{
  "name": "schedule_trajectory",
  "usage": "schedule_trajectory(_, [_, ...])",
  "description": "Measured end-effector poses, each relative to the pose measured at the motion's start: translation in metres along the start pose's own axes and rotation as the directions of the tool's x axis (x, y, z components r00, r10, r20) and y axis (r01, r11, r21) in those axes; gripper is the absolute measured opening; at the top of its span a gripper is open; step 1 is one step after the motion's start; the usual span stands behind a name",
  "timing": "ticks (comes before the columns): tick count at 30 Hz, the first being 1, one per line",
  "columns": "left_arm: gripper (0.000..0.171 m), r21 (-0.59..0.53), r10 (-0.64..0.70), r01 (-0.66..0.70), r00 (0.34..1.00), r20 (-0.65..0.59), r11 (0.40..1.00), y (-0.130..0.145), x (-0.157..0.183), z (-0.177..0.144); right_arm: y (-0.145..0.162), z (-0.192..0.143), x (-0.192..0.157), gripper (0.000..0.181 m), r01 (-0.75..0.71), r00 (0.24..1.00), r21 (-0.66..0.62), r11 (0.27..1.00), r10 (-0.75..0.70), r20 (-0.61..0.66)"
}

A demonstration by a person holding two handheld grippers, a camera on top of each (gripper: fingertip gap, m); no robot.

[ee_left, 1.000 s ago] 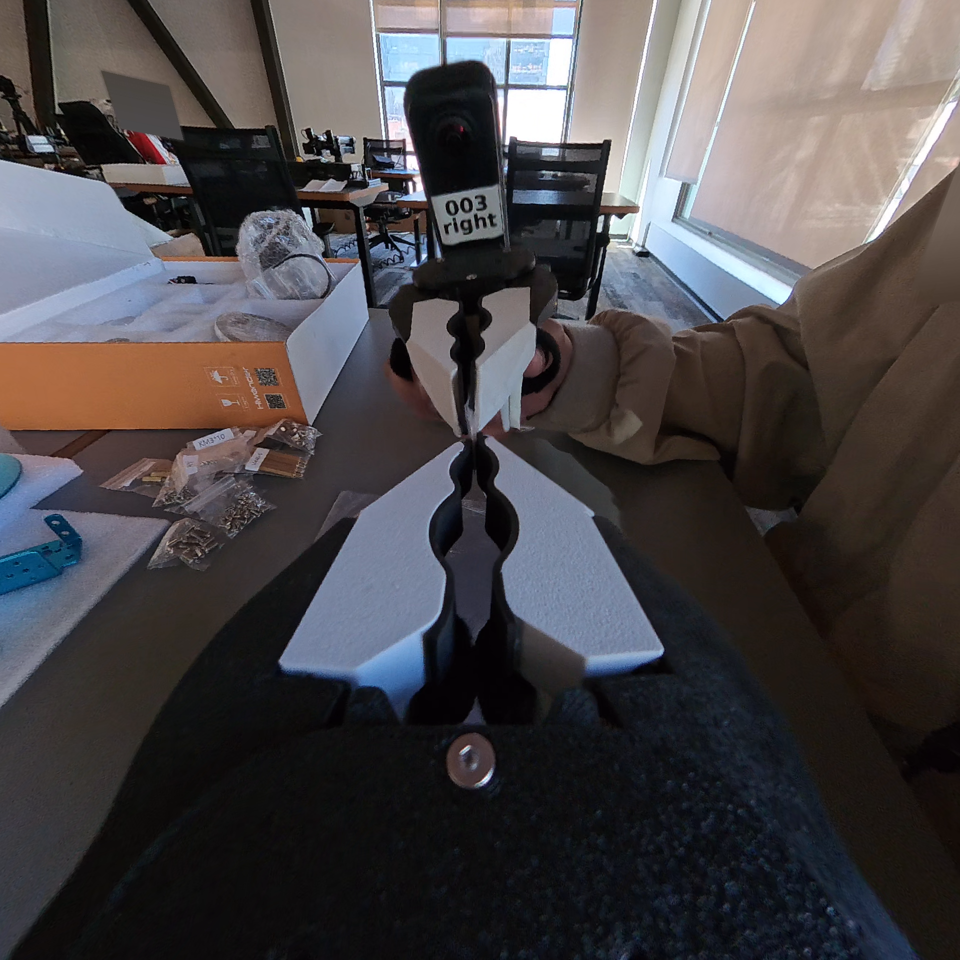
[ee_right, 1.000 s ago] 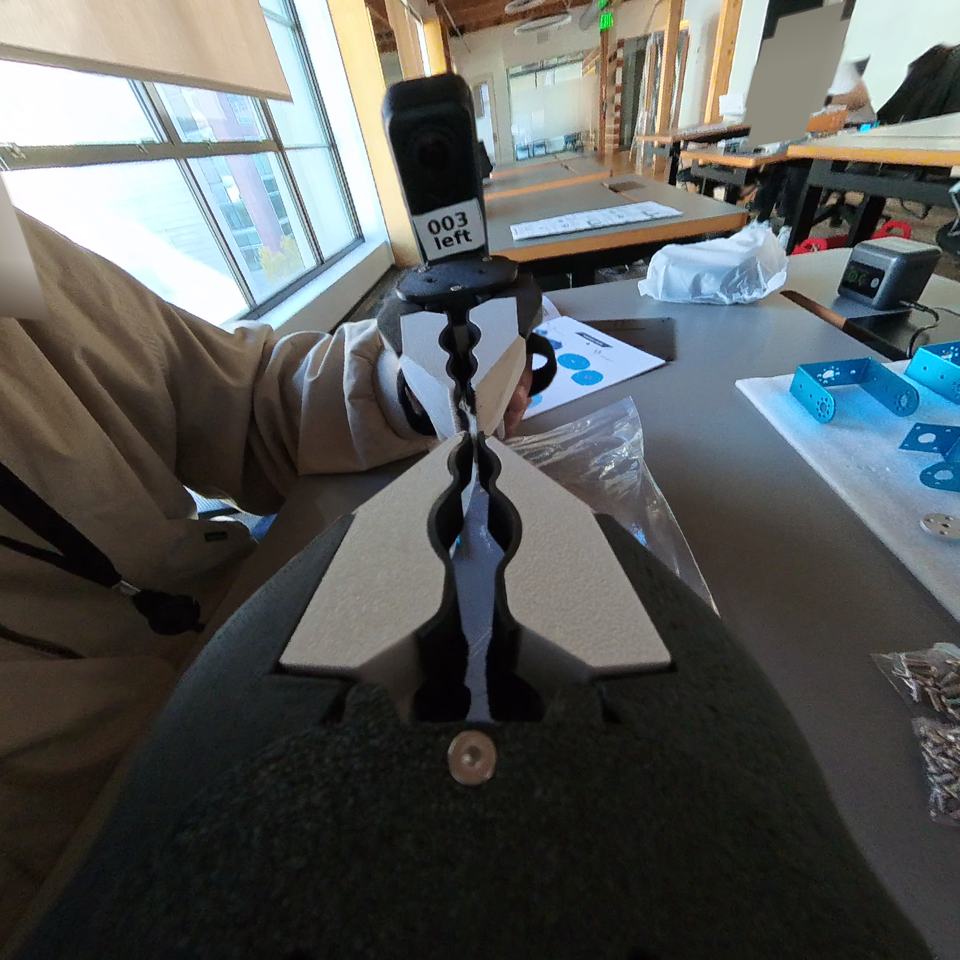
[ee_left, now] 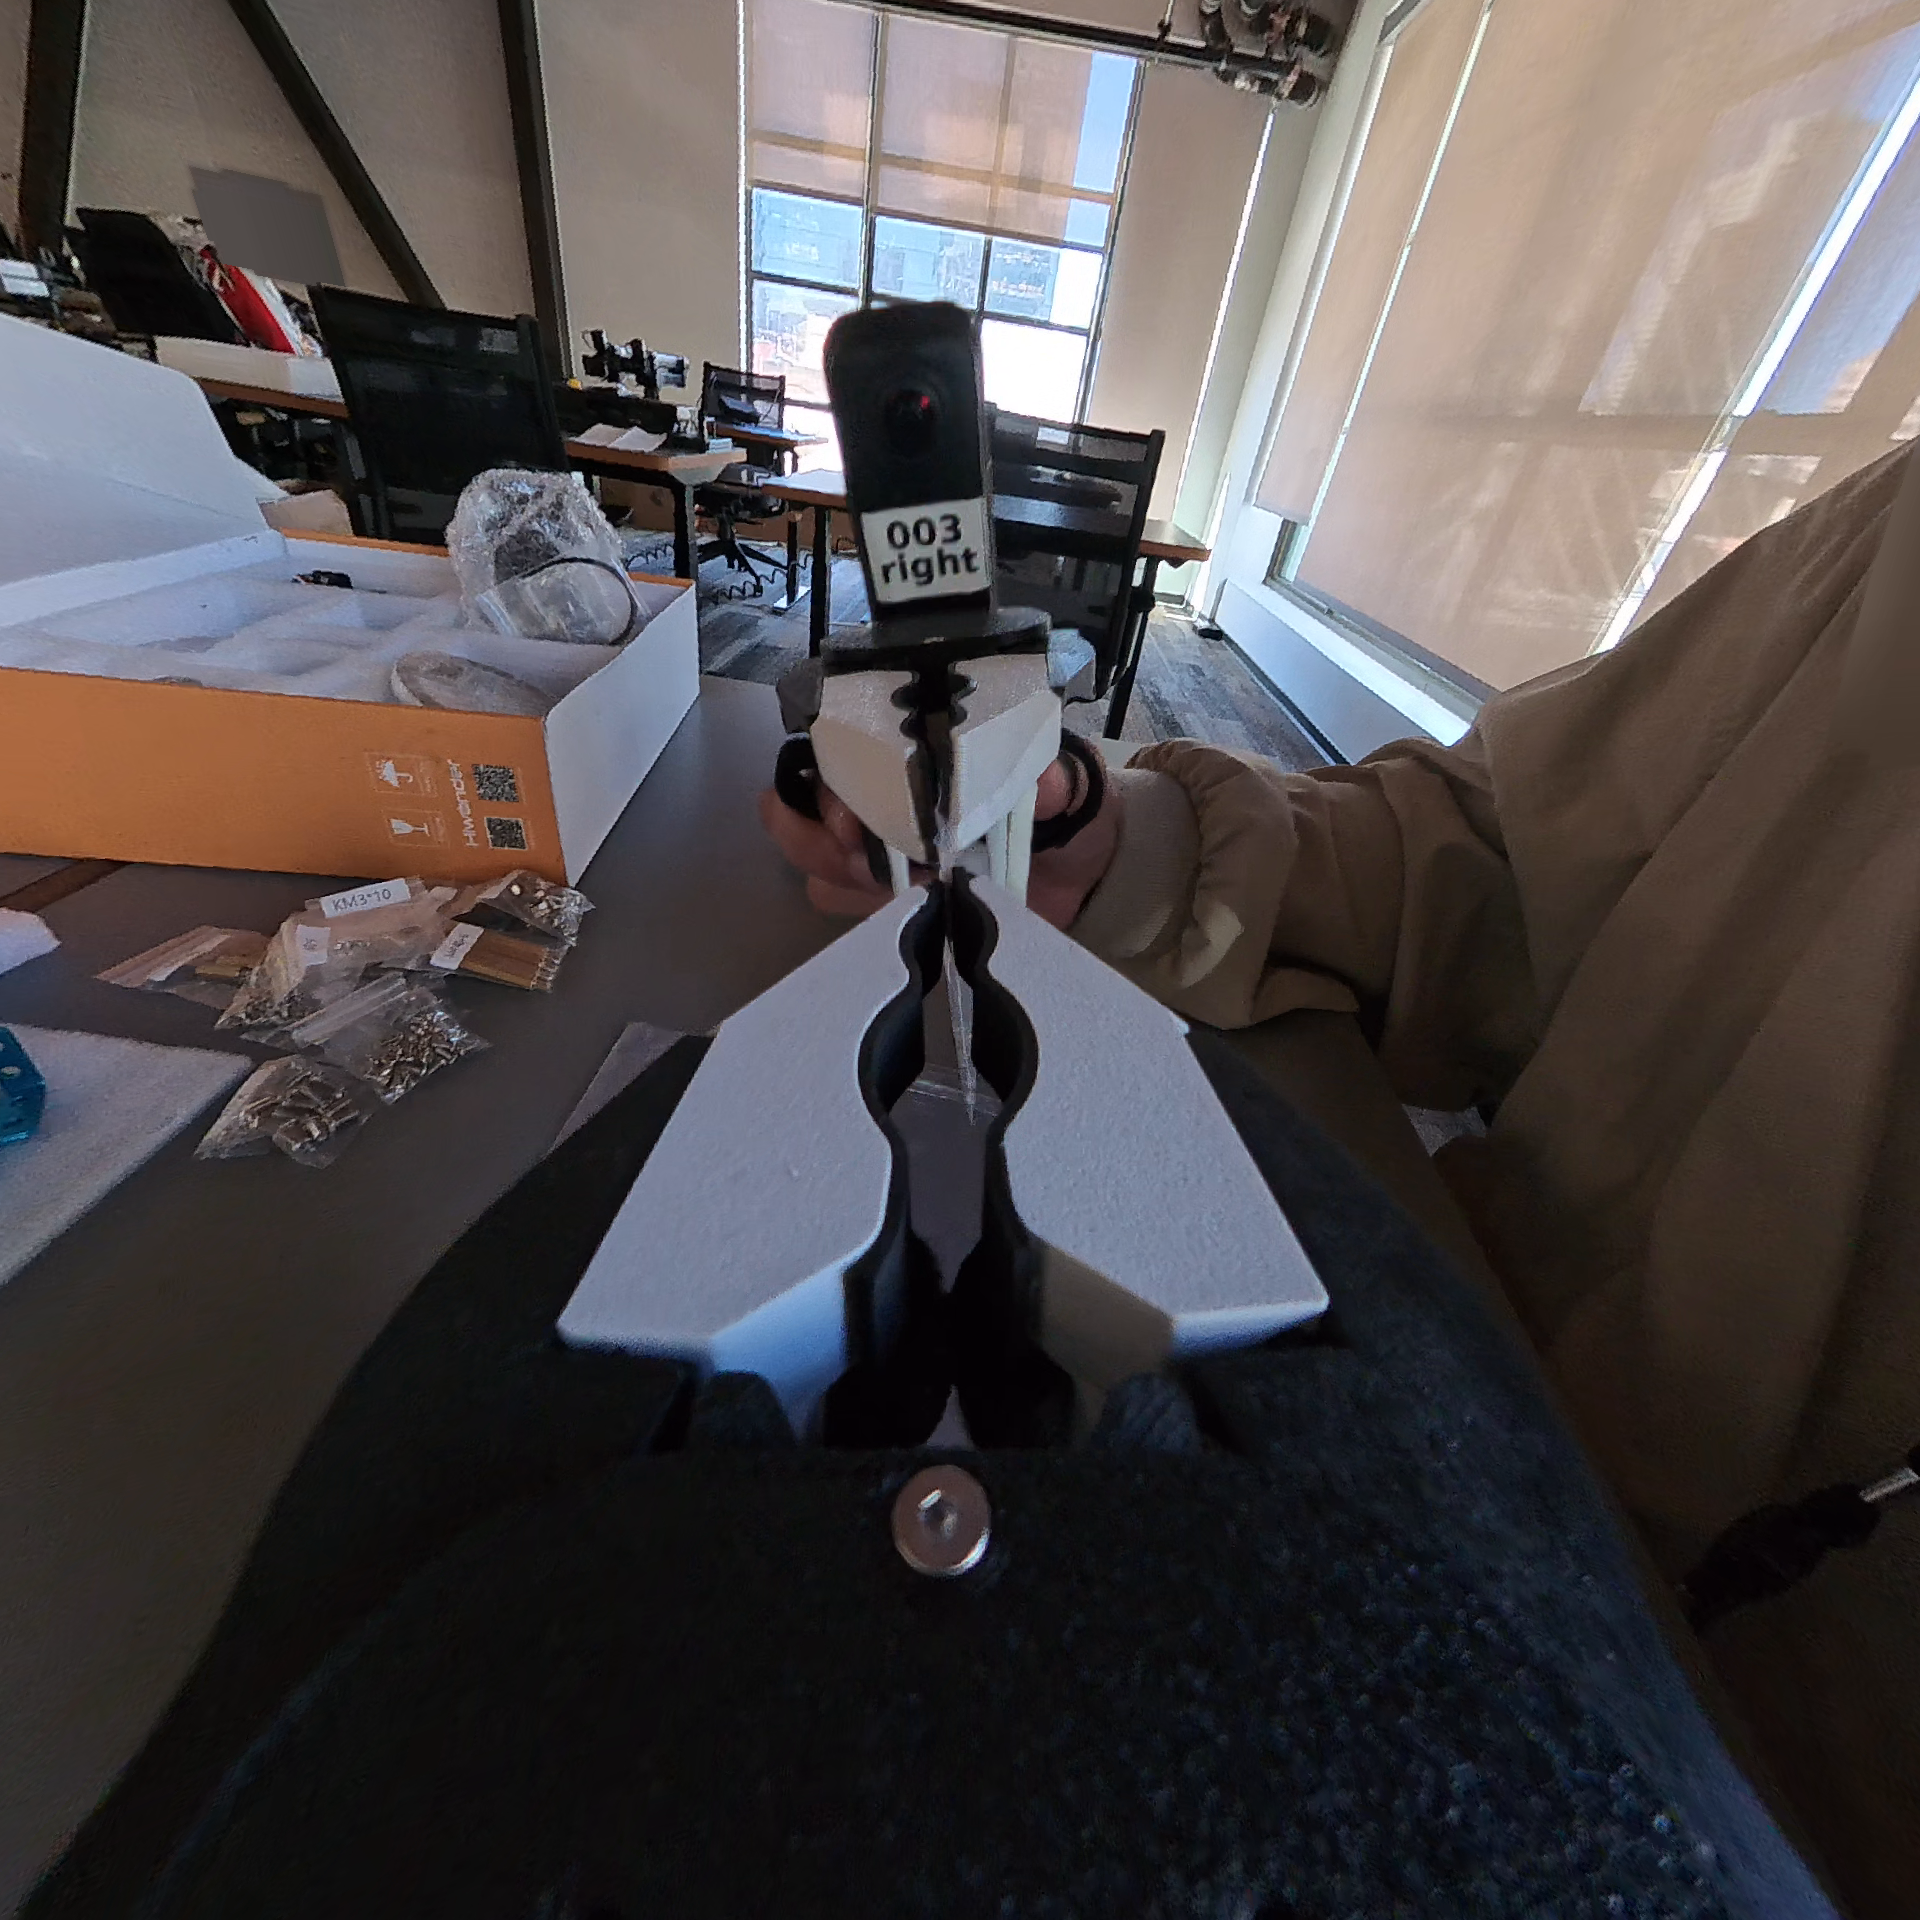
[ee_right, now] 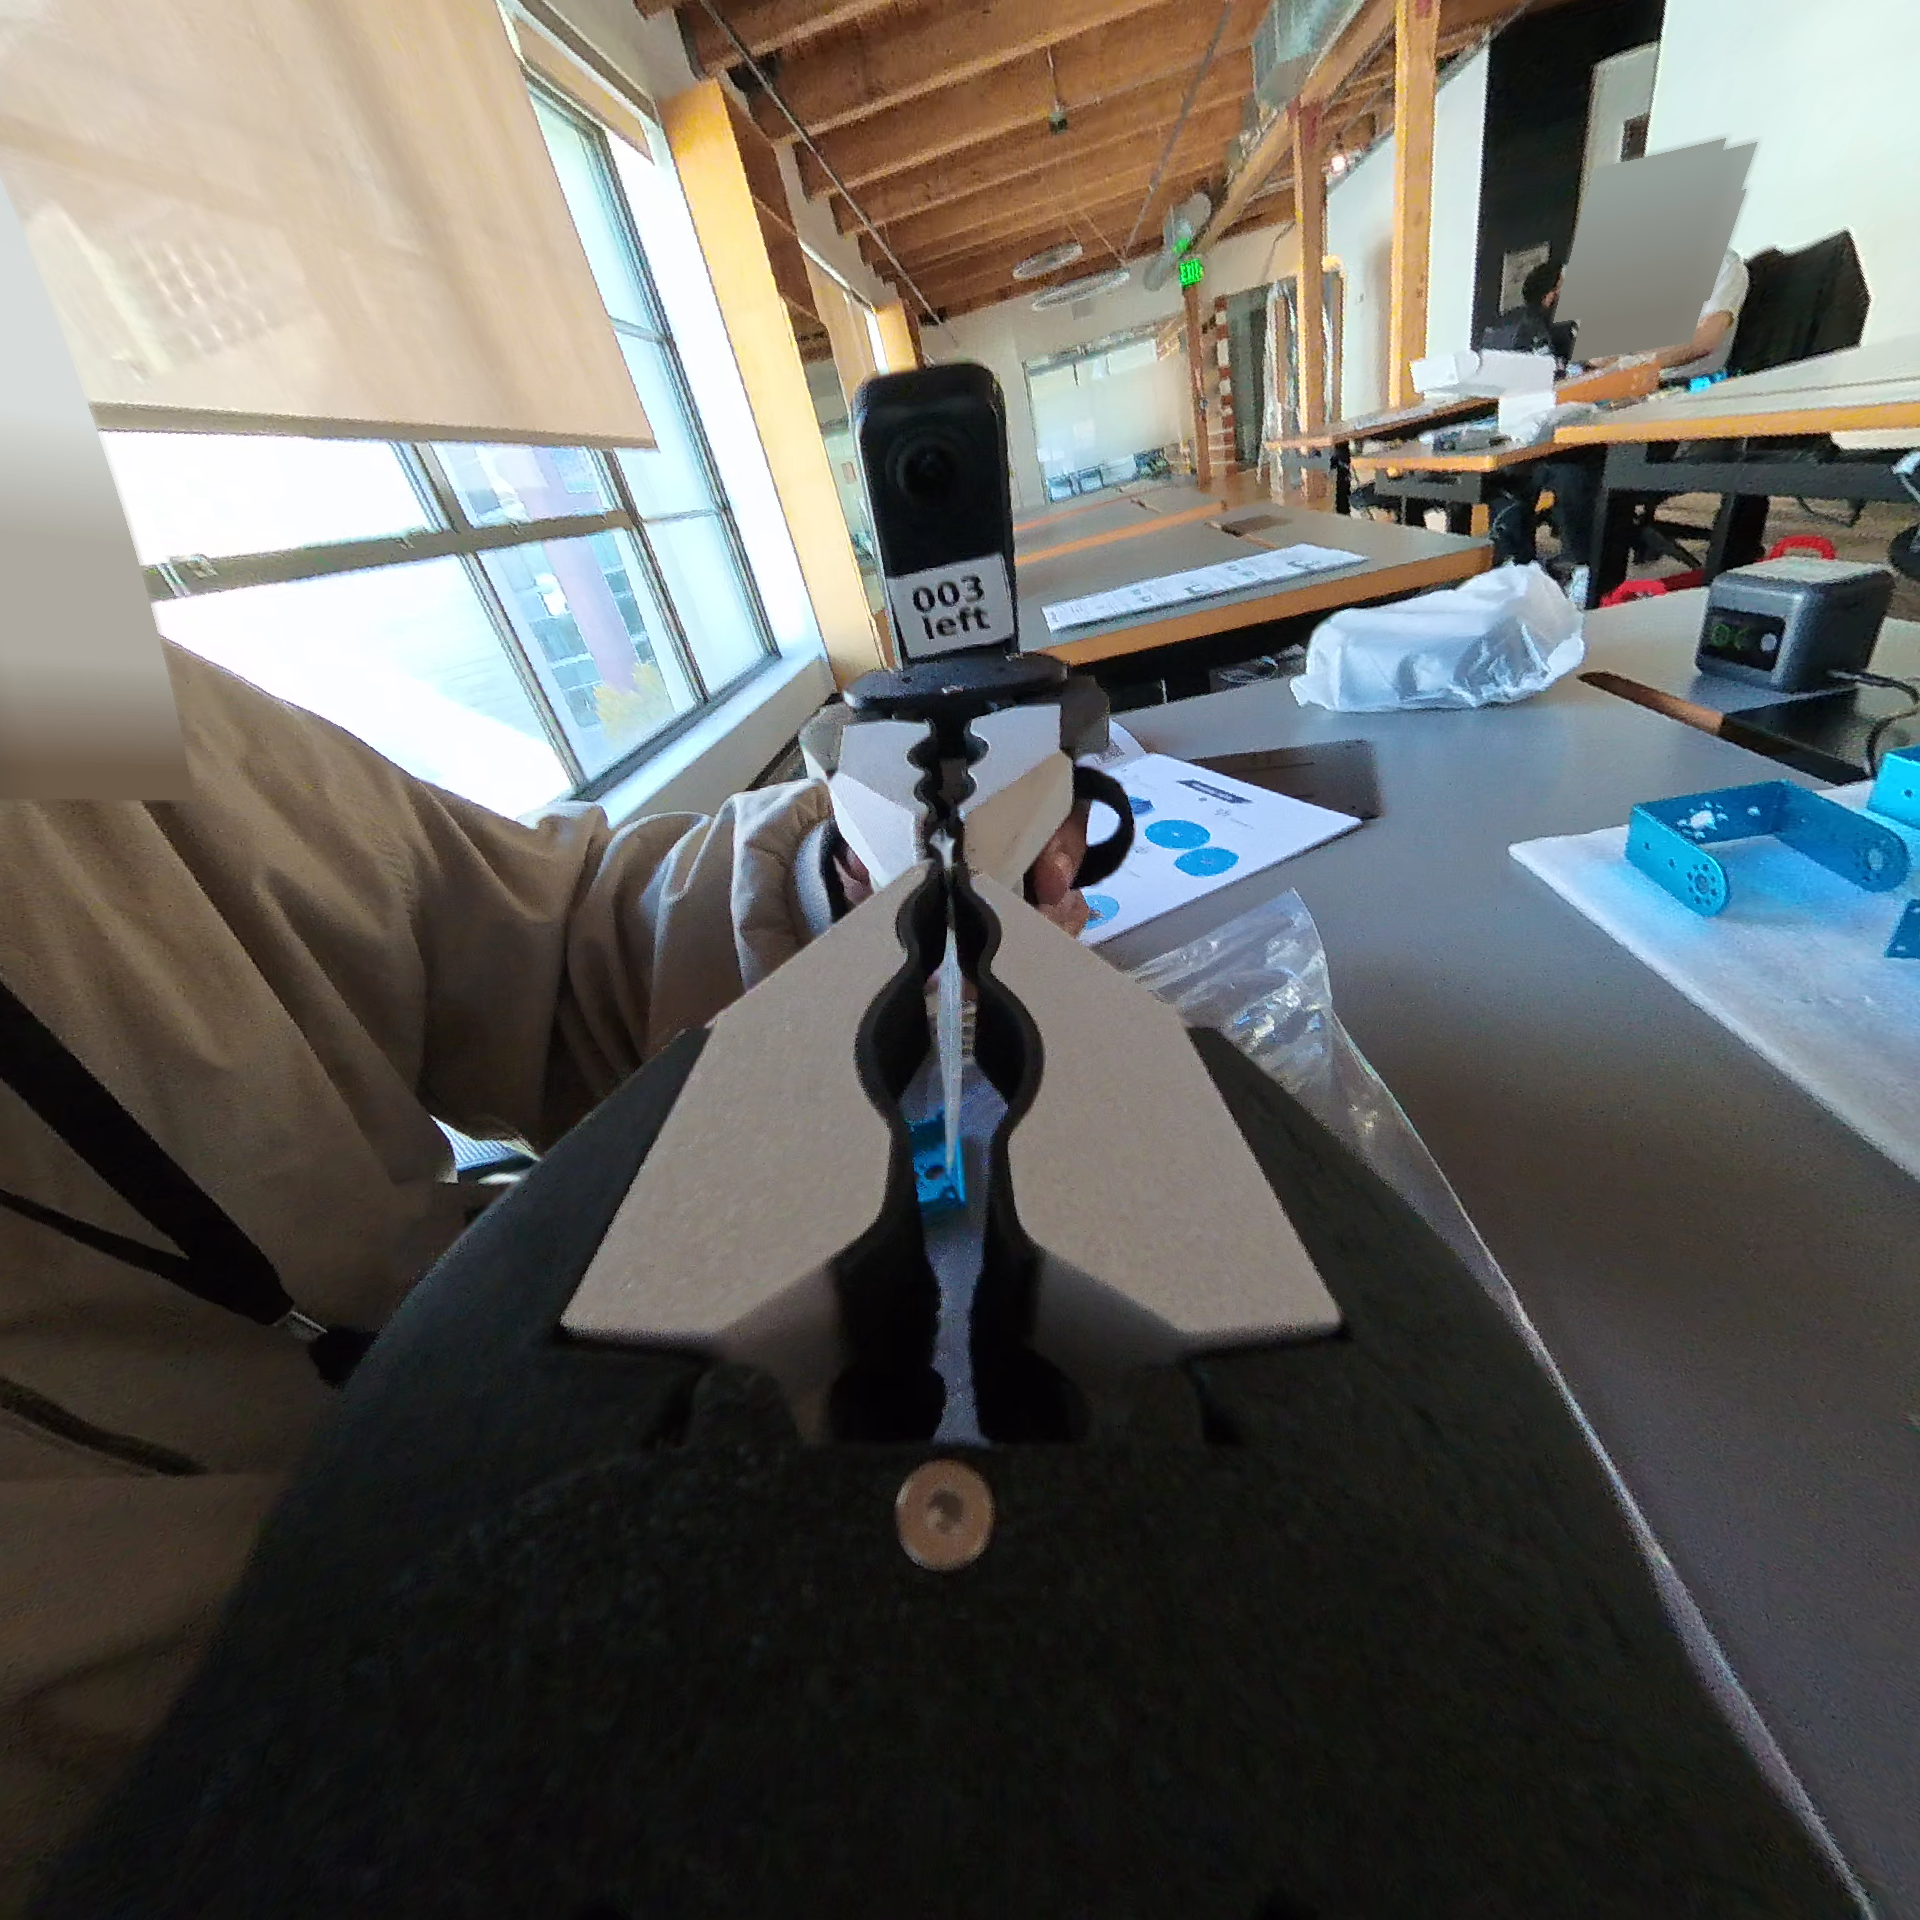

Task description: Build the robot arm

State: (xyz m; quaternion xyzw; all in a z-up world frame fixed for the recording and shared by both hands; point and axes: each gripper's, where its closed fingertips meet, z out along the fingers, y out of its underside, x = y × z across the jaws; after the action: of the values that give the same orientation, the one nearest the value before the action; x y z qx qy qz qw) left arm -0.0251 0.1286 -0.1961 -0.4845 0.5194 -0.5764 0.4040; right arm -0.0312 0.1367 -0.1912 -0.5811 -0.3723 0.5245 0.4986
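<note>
A grey counter point(ee_left: 675, 935) carries everything. At its far left stands an open orange-and-white box point(ee_left: 260, 769) with printed symbols and square codes on its side. On the other side lies a white foam sheet point(ee_right: 1714, 956) with blue metal brackets point(ee_right: 1766, 862) on it. Above the counter's near edge, the left gripper point(ee_left: 951, 899) and the right gripper point(ee_right: 948, 883) meet tip to tip. Each has its jaws pressed together on the top edge of a clear plastic bag point(ee_right: 948, 1039). The bag hangs edge-on between them with a small blue part point(ee_right: 935, 1174) inside. A loose plastic wrapper point(ee_right: 1247, 997) and a printed sheet point(ee_right: 1226, 831) lie just beside the grippers. Small screw packets point(ee_left: 343, 1039), some with paper tags, are scattered near the box. Each gripper's camera bears a white label point(ee_left: 928, 551) with dark lettering.
</note>
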Motion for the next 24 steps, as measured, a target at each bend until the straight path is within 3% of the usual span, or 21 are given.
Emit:
schedule_trajectory(7, [0.0, 0.016, -0.015, 0.015, 0.999, 0.032, 1.0, -0.004, -0.008, -0.003, -0.007, -0.012, 0.011, 0.0, 0.035, 0.996, -0.018, 0.999, -0.037, -0.077])
schedule_trajectory(12, [0.0, 0.008, -0.054, 0.053, 0.989, 0.135, 0.999, -0.006, -0.028, -0.004, -0.011, -0.012, 0.031, 0.0, 0.028, 0.985, -0.086, 0.996, -0.042, -0.17])
schedule_trajectory(13, [0.008, -0.006, -0.065, 0.067, 0.983, 0.172, 0.998, -0.004, -0.034, -0.005, -0.014, -0.017, 0.044, 0.0, 0.026, 0.968, -0.121, 0.992, -0.055, -0.243])
schedule_trajectory(14, [0.038, -0.045, -0.059, 0.071, 0.972, 0.228, 0.996, 0.0, -0.043, -0.009, -0.02, -0.03, 0.065, 0.0, 0.024, 0.931, -0.155, 0.988, -0.078, -0.357])
schedule_trajectory(15, [0.045, -0.094, -0.045, 0.076, 0.955, 0.292, 0.993, 0.005, -0.051, -0.015, -0.023, -0.046, 0.088, 0.0, 0.0, 0.876, -0.208, 0.978, -0.1, -0.472])
schedule_trajectory(17, [0.045, -0.161, 0.01, 0.059, 0.916, 0.4, 0.985, 0.007, -0.059, -0.029, -0.009, -0.082, 0.131, 0.0, -0.135, 0.744, -0.38, 0.915, -0.159, -0.648])
schedule_trajectory(19, [0.045, -0.178, 0.062, 0.024, 0.885, 0.461, 0.984, 0.001, -0.052, -0.04, -0.002, -0.106, 0.161, 0.0, -0.222, 0.627, -0.46, 0.86, -0.235, -0.742])
schedule_trajectory(22, [0.045, -0.21, 0.105, 0.016, 0.828, 0.551, 0.977, 0.0, -0.037, -0.062, 0.013, -0.139, 0.193, 0.0, -0.347, 0.444, -0.6, 0.72, -0.438, -0.782])
schedule_trajectory(24, [0.044, -0.215, 0.116, 0.019, 0.795, 0.596, 0.976, 0.004, -0.025, -0.077, 0.02, -0.147, 0.209, 0.0, -0.379, 0.361, -0.642, 0.666, -0.533, -0.765])
